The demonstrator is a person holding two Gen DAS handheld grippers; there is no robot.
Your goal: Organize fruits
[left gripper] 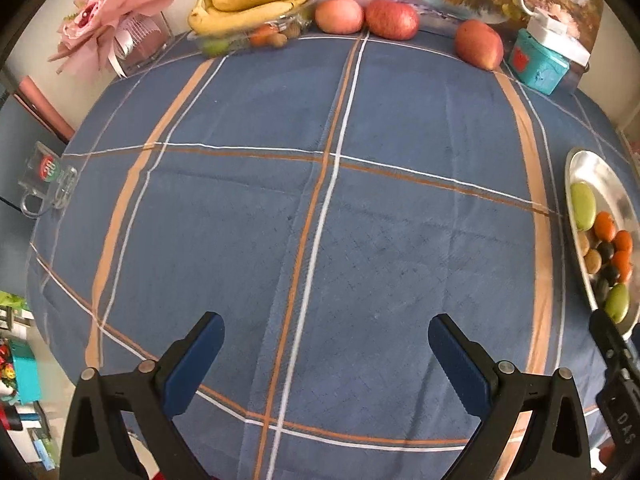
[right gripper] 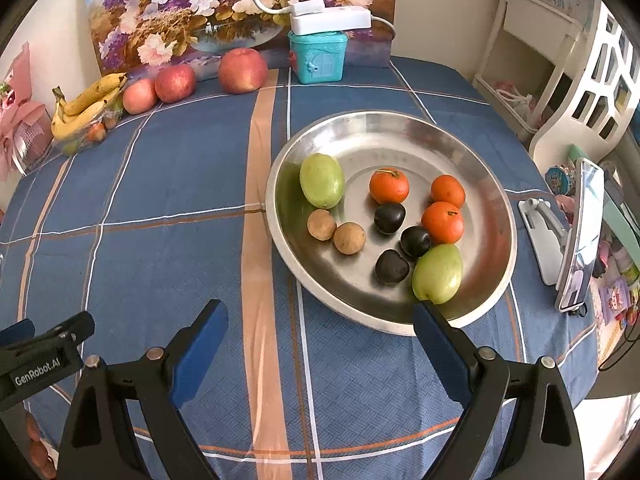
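Observation:
A steel plate [right gripper: 472, 152] on the blue checked tablecloth holds two green fruits [right gripper: 322, 180], three oranges [right gripper: 389, 186], three dark plums [right gripper: 389, 218] and two brown round fruits [right gripper: 349, 238]. The plate also shows at the right edge of the left wrist view [left gripper: 600, 172]. My right gripper [right gripper: 320, 316] is open and empty, just short of the plate's near rim. My left gripper [left gripper: 326, 328] is open and empty over bare cloth. Three red apples [left gripper: 391, 18] and a bunch of bananas [left gripper: 248, 4] on a clear box of small fruits [left gripper: 244, 40] sit at the far edge.
A teal box [right gripper: 318, 56] with a white device on top and a flower painting [right gripper: 224, 4] stand at the back. A pink bouquet [left gripper: 108, 20] is at the far left. A phone on a stand [right gripper: 580, 236] is right of the plate.

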